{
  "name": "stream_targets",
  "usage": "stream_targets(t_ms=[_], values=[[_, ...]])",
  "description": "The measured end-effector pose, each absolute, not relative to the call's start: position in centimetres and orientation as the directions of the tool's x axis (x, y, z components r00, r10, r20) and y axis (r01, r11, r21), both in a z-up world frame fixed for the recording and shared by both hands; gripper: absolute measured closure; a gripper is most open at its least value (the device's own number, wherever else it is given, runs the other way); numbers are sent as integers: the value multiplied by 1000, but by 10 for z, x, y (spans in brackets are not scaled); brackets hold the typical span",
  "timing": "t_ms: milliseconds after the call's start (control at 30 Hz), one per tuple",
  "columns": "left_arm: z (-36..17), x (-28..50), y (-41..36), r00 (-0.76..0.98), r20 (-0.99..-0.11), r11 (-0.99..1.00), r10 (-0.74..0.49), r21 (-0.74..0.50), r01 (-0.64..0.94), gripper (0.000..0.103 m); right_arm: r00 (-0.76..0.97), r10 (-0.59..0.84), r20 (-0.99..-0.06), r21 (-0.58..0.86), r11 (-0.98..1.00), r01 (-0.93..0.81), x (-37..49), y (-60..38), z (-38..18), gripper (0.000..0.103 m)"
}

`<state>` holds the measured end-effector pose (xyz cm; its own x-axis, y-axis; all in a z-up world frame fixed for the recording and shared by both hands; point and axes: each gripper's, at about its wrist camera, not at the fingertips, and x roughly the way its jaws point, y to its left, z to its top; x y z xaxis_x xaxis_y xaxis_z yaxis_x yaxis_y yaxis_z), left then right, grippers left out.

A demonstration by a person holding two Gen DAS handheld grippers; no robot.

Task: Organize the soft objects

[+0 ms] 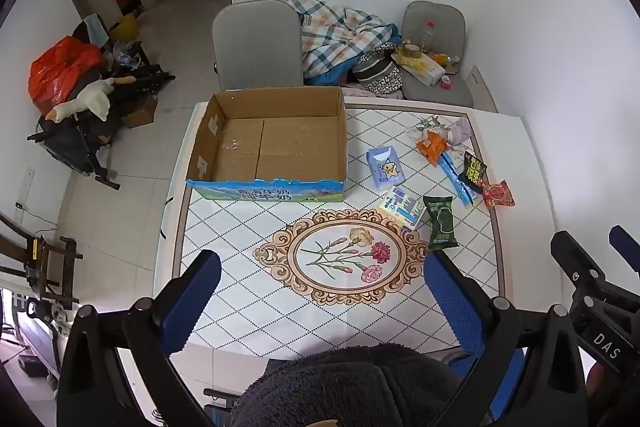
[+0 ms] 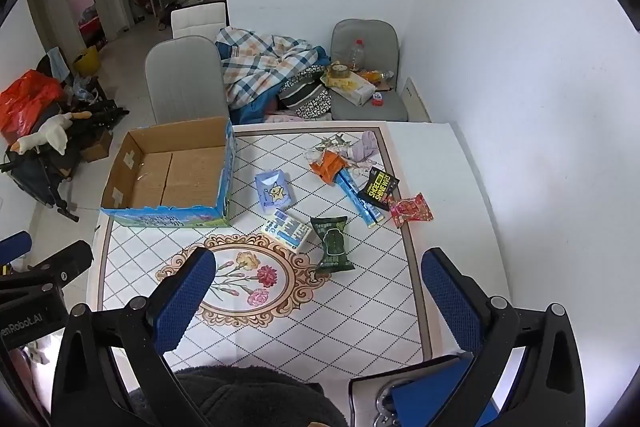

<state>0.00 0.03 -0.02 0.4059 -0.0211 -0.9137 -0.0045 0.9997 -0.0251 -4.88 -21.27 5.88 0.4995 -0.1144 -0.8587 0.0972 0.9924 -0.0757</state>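
An open, empty cardboard box (image 1: 276,147) (image 2: 176,175) stands at the table's far left. To its right lie soft packets: a light-blue tissue pack (image 1: 385,165) (image 2: 274,190), a white-and-blue pack (image 1: 403,207) (image 2: 286,230), a dark green packet (image 1: 440,222) (image 2: 332,245), a black packet (image 1: 473,171) (image 2: 377,186), a red packet (image 1: 497,194) (image 2: 411,209), a blue stick pack (image 1: 456,178) (image 2: 355,197) and an orange wrapper (image 1: 430,145) (image 2: 329,165). My left gripper (image 1: 320,283) and right gripper (image 2: 320,283) are both open and empty, held above the table's near edge.
The table (image 1: 516,155) (image 2: 472,187) has a patterned cloth with a flower medallion. Grey chairs (image 1: 256,43) (image 2: 184,83) stand behind it, with a checked blanket (image 1: 340,35) and clutter. A white wall is on the right. A dark fleece sleeve (image 1: 352,387) fills the bottom.
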Motion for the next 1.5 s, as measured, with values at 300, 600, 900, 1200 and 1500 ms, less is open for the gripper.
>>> stream_targets(t_ms=[300, 600, 900, 1200, 1500], values=[[0, 5, 0, 409, -912, 1000, -14, -16, -2, 0, 514, -113, -850, -67, 992, 108, -48, -214, 65, 0], [9, 3, -2, 419, -908, 1000, -14, -17, -3, 0, 530, -118, -839, -72, 992, 107, -51, -210, 69, 0], [10, 2, 3, 421, -907, 1000, -21, -24, -2, 0, 532, -130, -837, -81, 990, 116, -50, -208, 73, 0], [10, 1, 3, 434, -901, 1000, -23, -23, 4, 0, 535, -135, -834, -83, 989, 121, -51, -208, 74, 0], [13, -1, 5, 455, -890, 1000, -14, -15, 0, 0, 540, -137, -830, -79, 989, 129, -52, -212, 73, 0]])
